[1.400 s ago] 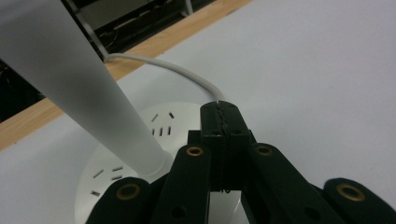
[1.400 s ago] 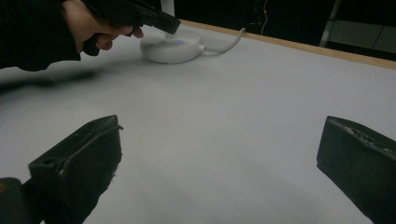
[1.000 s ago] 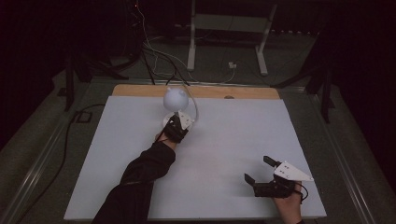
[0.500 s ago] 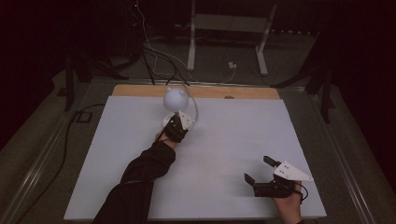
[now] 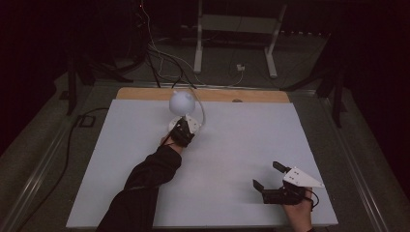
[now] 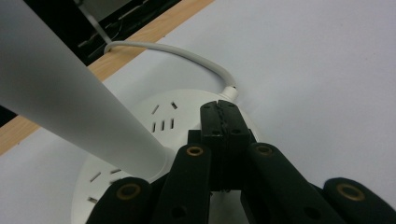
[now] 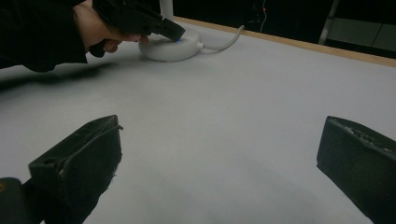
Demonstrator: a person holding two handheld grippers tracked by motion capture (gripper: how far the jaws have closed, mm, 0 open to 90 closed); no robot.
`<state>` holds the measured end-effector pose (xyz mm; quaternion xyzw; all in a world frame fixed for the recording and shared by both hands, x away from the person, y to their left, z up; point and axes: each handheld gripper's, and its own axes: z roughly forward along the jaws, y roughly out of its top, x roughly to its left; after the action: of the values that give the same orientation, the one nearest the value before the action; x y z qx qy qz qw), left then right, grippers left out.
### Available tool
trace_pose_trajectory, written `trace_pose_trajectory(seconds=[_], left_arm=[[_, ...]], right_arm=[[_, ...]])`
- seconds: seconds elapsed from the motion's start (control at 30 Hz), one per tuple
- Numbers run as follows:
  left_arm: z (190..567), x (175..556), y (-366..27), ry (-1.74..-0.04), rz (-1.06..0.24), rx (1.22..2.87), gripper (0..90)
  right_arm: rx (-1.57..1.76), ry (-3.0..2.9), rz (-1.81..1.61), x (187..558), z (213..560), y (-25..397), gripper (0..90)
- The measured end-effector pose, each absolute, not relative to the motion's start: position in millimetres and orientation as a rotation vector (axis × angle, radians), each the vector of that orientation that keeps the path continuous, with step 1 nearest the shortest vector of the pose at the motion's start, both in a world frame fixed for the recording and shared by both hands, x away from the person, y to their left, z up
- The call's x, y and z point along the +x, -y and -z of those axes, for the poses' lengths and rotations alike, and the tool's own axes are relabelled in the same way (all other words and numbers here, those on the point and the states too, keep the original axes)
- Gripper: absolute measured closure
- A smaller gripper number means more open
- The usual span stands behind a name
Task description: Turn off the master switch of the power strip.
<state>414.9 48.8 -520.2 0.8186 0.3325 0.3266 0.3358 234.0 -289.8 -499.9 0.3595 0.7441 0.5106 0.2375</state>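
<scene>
A white lamp with a globe head (image 5: 182,102) stands on a round base (image 5: 192,123) near the table's far edge. My left gripper (image 5: 184,129) is shut, its closed tips (image 6: 223,108) resting on top of the vented base (image 6: 182,101) beside the slanted white stem (image 6: 60,93), with nothing between the jaws. From the right gripper view, that gripper (image 7: 172,31) touches the base (image 7: 169,49) where a small blue light glows. My right gripper (image 5: 267,175) rests open at the near right, jaws wide apart (image 7: 222,123) and holding nothing.
The lamp's white cable (image 6: 185,56) curves from the base toward the wooden strip (image 5: 251,95) at the table's far edge. The white tabletop (image 5: 241,140) lies between the grippers. Beyond the table are floor cables (image 5: 159,58) and a white stand (image 5: 232,29).
</scene>
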Motion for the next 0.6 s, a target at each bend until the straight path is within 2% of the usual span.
trace_pose_trajectory(seconds=[0.6], left_arm=[[513.7, 418.0, -42.6, -0.804, -0.885, 2.256, 90.0]], right_arm=[[0.984, -2.042, -1.395, 233.8, 500.0, 289.2, 0.0]])
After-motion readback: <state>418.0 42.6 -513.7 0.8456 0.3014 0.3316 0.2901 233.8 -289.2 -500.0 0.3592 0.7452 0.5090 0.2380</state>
